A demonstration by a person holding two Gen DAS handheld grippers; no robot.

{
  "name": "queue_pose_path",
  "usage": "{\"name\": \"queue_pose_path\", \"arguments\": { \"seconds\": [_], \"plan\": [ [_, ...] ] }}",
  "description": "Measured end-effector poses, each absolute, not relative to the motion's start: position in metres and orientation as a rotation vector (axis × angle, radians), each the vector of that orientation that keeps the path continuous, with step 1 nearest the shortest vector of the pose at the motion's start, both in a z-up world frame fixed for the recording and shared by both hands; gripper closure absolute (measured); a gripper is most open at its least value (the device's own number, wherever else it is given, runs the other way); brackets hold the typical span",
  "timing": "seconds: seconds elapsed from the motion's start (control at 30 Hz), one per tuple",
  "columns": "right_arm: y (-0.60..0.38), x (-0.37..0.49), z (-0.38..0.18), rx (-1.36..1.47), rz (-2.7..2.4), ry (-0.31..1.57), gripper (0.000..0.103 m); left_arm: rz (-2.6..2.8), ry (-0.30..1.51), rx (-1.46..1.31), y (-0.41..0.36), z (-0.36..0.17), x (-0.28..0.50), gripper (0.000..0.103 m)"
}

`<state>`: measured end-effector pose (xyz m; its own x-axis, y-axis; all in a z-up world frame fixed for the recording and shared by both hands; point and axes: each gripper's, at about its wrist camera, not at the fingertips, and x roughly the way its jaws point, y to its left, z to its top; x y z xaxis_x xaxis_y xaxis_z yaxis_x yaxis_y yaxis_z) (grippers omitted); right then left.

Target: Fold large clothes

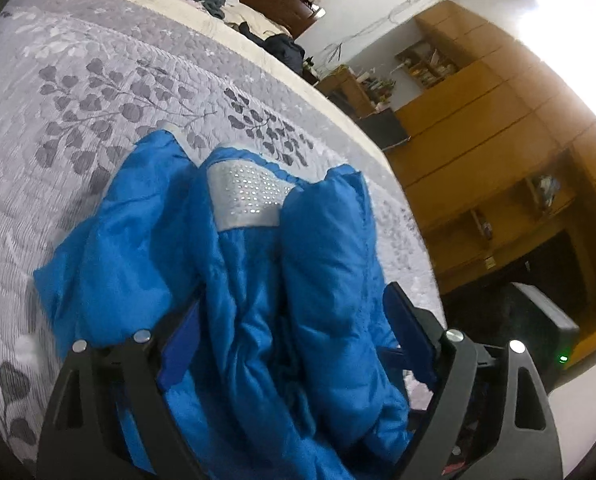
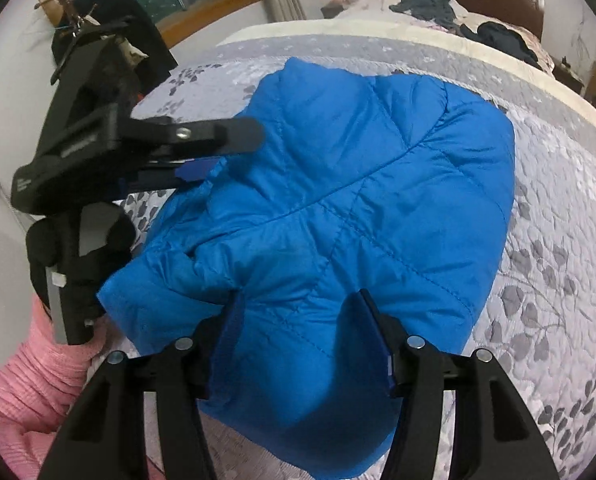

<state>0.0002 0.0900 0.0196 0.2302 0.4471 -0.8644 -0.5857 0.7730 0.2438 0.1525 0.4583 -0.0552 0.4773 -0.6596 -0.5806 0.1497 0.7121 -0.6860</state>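
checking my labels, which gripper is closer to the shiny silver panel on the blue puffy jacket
Left. The left gripper has bunched blue puffy jacket between its fingers, with the shiny silver panel just ahead of them. The right gripper straddles another edge; no panel shows in its view.

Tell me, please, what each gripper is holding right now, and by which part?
Both straddle the blue jacket on the bed: the left gripper around bunched folds, the right gripper at its near edge. A firm grip cannot be told.

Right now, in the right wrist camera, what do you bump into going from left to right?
Pink sleeve → the left tool → blue puffer jacket → grey leaf-patterned bedspread.
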Motion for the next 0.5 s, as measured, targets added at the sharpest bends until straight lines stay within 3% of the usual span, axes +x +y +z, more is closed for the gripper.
{"name": "queue_pose_path", "arguments": {
  "seconds": [0.13,0.2,0.43,0.5],
  "plan": [
    [0.083,-0.002,0.019,-0.130,0.736,1.114,0.044,-0.525,0.964,-0.577,0.448,-0.051,0.158,0.014],
    [0.080,-0.003,0.019,-0.118,0.747,1.107,0.044,-0.571,0.960,-0.573,0.443,-0.045,0.157,0.022],
    [0.065,-0.001,0.019,-0.064,0.788,1.108,0.044,-0.601,1.001,-0.513,0.425,-0.047,0.170,0.025],
    [0.064,-0.003,0.020,-0.064,0.791,1.103,0.044,-0.596,1.041,-0.514,0.421,-0.056,0.180,0.034]
  ]
}}
